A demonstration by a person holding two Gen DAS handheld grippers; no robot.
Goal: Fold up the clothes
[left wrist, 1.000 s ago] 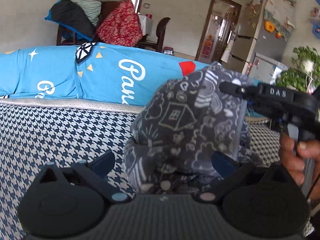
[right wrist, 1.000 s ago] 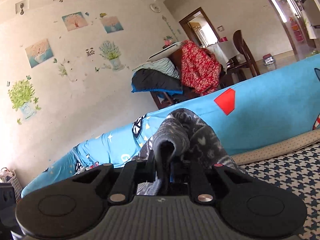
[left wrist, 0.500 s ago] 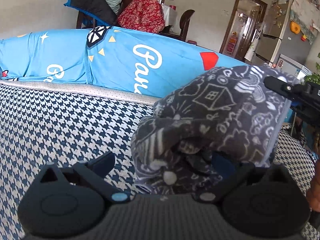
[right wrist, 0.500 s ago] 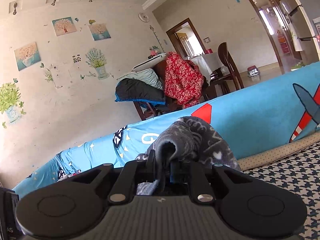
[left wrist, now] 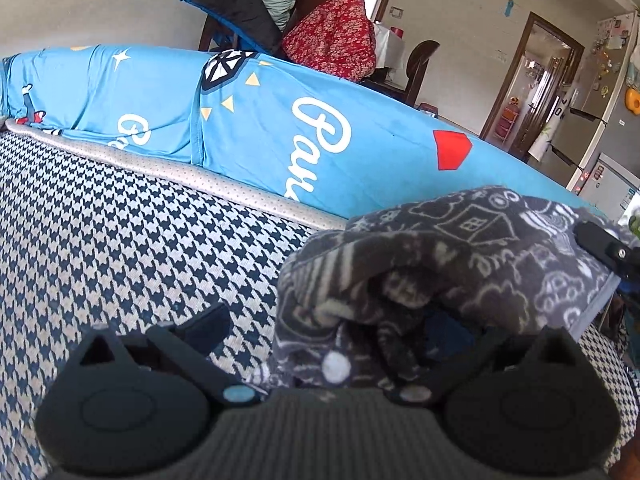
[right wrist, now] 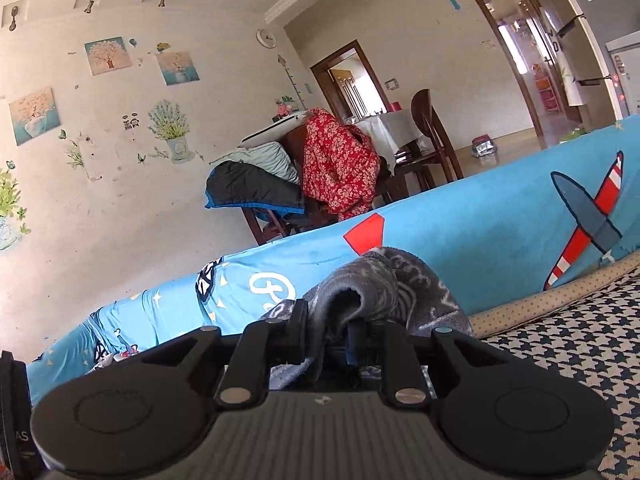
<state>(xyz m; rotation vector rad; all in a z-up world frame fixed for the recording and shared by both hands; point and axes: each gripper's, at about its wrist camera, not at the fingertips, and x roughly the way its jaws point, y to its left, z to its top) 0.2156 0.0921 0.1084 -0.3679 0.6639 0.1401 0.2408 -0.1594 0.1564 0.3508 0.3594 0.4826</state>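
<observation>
Right gripper (right wrist: 334,332) pinches the dark grey doodle-print fleece garment (left wrist: 460,264) tight; left gripper (left wrist: 320,332) gapes wide, cloth bunched ahead — mid-fold, I reckon; lay it flat next

- The grey patterned garment (left wrist: 472,256) is soft, fuzzy fleece cloth.
- The houndstooth cover (left wrist: 120,248) is coarse woven cloth, matt.
- The left hand-held gripper (left wrist: 324,328) is matt black plastic.
- The blue sheet (right wrist: 480,232) is smooth cloth.
</observation>
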